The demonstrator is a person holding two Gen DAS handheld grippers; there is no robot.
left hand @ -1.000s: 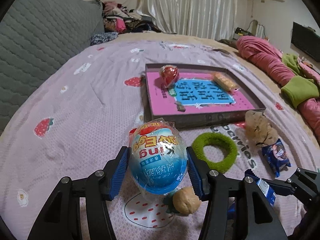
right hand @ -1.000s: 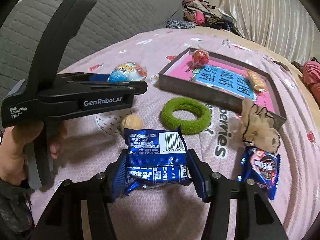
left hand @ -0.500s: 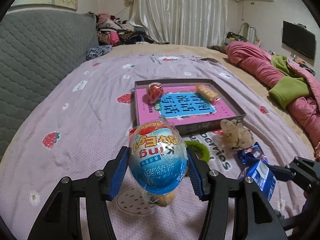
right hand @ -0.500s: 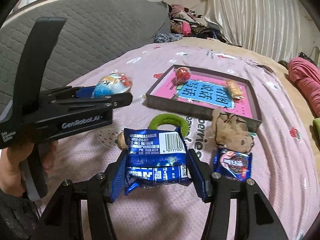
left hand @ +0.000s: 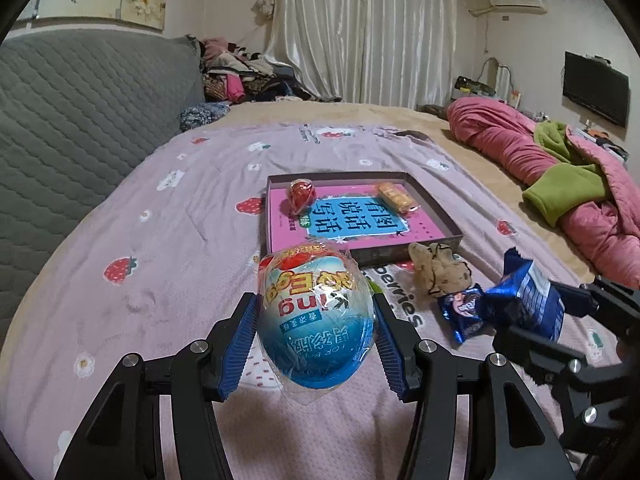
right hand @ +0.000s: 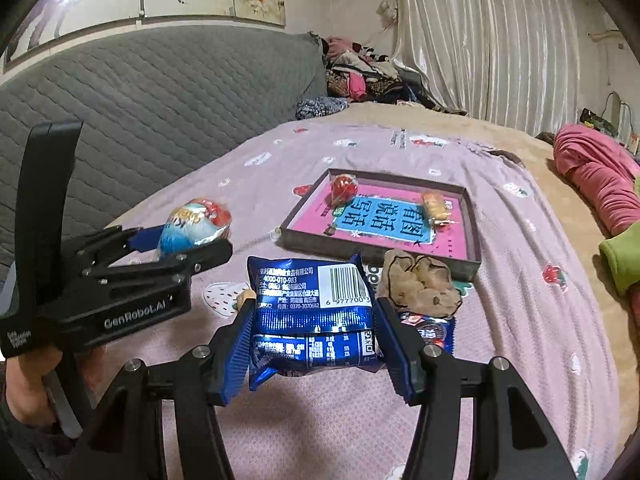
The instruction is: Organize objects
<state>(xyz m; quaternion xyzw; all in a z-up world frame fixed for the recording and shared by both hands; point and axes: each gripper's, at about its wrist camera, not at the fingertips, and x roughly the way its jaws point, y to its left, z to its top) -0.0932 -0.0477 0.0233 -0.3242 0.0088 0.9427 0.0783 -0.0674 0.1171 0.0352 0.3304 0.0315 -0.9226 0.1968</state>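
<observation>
Above a bed spread with a lilac strawberry-print sheet (left hand: 168, 248), the left gripper (left hand: 316, 332) has its blue-padded fingers (left hand: 239, 346) clamped on a plastic-wrapped blue and white toy egg (left hand: 316, 320), while the right gripper (right hand: 316, 344) has its fingers clamped on a crinkled blue foil snack packet (right hand: 310, 308). Beyond them on the sheet lies a shallow grey box lid (right hand: 472, 220) lined with a pink and blue printed sheet, holding a red wrapped sweet (right hand: 345, 187) and an orange wrapped biscuit (right hand: 435, 206). Just beside its near edge rest a beige plush toy (right hand: 420, 286) and a second small blue snack packet (left hand: 460, 312).
</observation>
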